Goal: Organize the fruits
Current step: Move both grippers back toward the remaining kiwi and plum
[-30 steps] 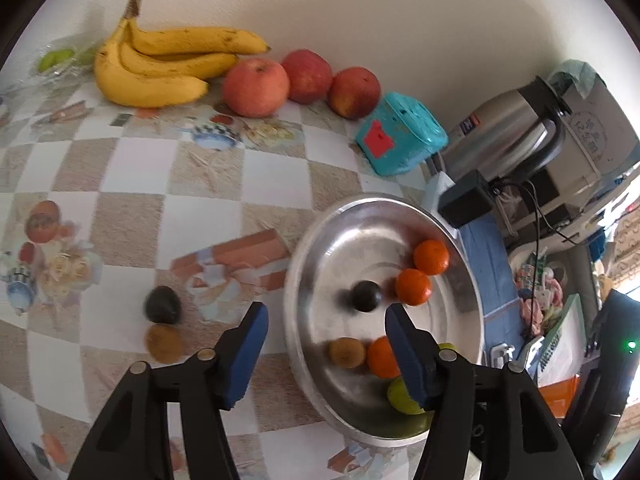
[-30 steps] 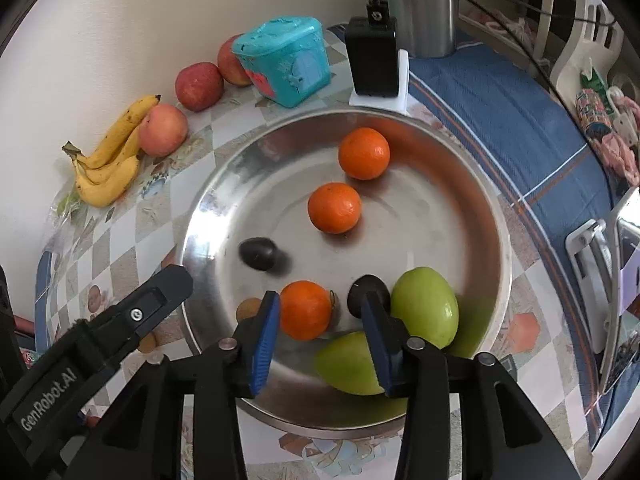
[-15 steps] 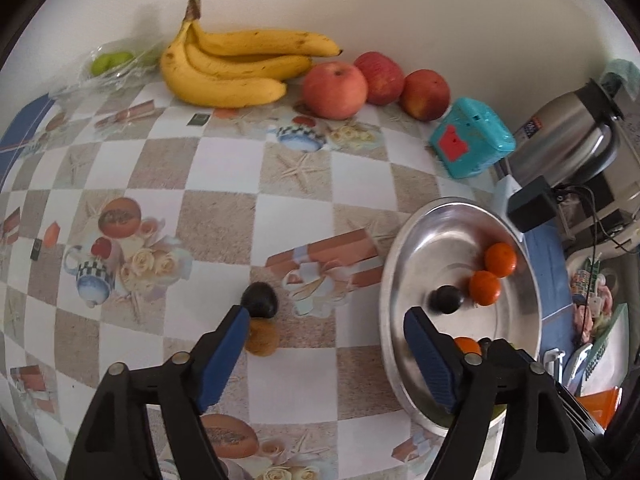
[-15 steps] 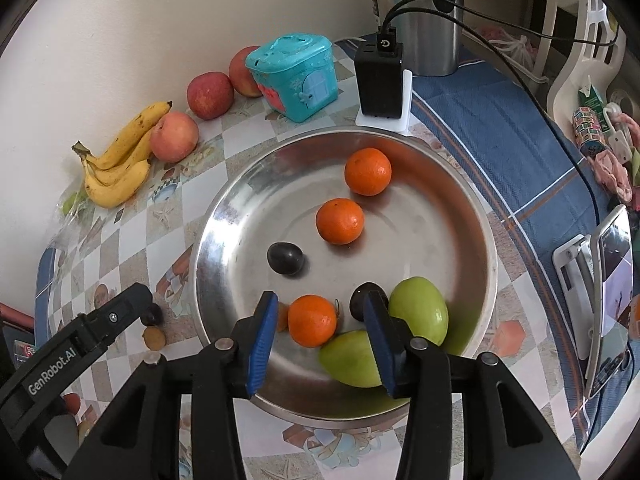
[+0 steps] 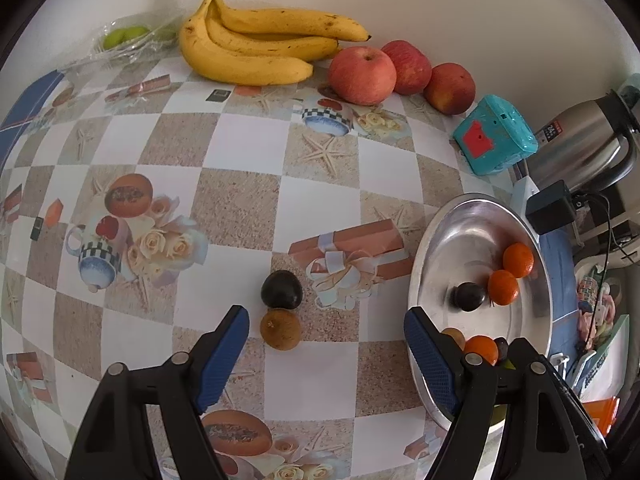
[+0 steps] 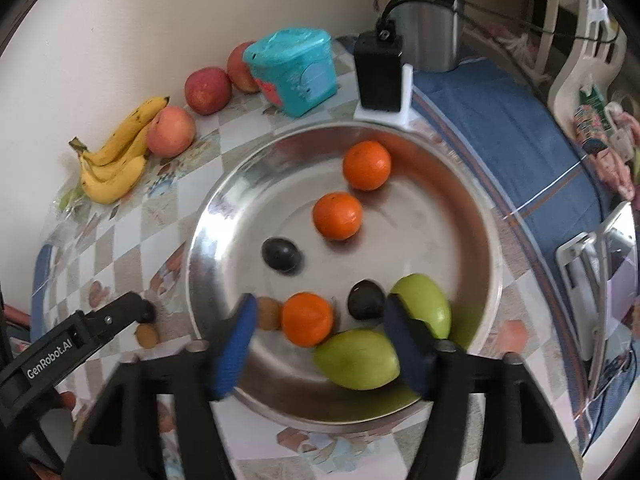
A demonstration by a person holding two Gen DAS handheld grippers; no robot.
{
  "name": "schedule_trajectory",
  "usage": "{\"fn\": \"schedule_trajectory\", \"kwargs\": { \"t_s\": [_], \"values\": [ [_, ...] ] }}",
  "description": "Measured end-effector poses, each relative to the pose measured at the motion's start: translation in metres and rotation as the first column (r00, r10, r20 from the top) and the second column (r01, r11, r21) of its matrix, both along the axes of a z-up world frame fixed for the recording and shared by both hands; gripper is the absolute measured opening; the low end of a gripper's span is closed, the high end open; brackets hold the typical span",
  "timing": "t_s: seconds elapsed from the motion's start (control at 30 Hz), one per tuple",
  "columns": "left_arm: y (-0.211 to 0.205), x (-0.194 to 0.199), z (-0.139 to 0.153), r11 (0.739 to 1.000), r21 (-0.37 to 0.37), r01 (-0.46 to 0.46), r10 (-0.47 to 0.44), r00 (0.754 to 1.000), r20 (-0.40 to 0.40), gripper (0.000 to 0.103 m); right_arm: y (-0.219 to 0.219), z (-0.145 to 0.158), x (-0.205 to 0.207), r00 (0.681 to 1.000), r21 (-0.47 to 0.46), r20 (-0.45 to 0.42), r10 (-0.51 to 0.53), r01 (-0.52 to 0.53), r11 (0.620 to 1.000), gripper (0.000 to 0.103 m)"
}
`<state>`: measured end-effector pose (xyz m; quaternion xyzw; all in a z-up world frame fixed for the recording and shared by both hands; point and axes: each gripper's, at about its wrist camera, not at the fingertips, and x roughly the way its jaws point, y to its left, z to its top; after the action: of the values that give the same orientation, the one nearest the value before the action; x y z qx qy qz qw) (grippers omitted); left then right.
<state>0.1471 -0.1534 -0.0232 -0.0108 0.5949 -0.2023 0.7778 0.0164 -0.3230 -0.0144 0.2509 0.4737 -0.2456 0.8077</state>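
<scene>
A steel tray [image 6: 460, 200] holds three oranges [image 6: 338, 216], two dark plums [image 6: 281, 255], two green mangoes [image 6: 356, 358] and a small brown fruit [image 6: 268, 312]. On the tablecloth left of the tray [image 5: 432, 240] lie a dark plum [image 5: 281, 290] and a brown fruit [image 5: 280, 329], touching. My left gripper [image 5: 326, 338] is open and empty, above and just behind that pair. My right gripper [image 6: 320, 332] is open and empty over the tray's near side, around an orange [image 6: 307, 319].
Bananas [image 5: 256, 46] and three red apples [image 5: 362, 74] lie along the back wall. A teal box [image 5: 494, 140], a steel kettle [image 5: 588, 140] and a black adapter [image 5: 550, 206] stand behind the tray. A bag of green fruit [image 5: 126, 36] is at far left.
My left gripper has swung left from over the tray to the plum and brown fruit on the cloth. My right gripper has pulled back and opened wider. A plum rolled in the tray.
</scene>
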Motion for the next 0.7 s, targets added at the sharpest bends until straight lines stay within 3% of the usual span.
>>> {"fn": "schedule_trajectory", "kwargs": {
  "t_s": [0.1,0.17,0.43,0.7],
  "values": [
    [0.004,0.000,0.000,1.000,0.003,-0.008,0.008,1.000,-0.007,0.083,-0.002,-0.001,-0.001,1.000,0.009,-0.004,-0.006,0.006,1.000,0.072],
    [0.007,0.000,0.001,1.000,0.006,-0.015,0.015,1.000,-0.008,0.083,-0.001,-0.003,0.000,1.000,0.013,-0.011,0.003,-0.003,1.000,0.091],
    [0.024,0.001,0.006,0.999,0.010,-0.047,0.047,0.999,-0.015,0.083,0.012,-0.004,0.006,0.996,0.076,0.050,0.080,-0.083,0.994,0.094],
    [0.044,0.004,0.005,0.996,0.015,-0.087,0.087,0.996,-0.024,0.083,0.019,0.004,0.008,0.991,0.061,0.078,0.107,-0.112,0.992,0.098]
  ]
}}
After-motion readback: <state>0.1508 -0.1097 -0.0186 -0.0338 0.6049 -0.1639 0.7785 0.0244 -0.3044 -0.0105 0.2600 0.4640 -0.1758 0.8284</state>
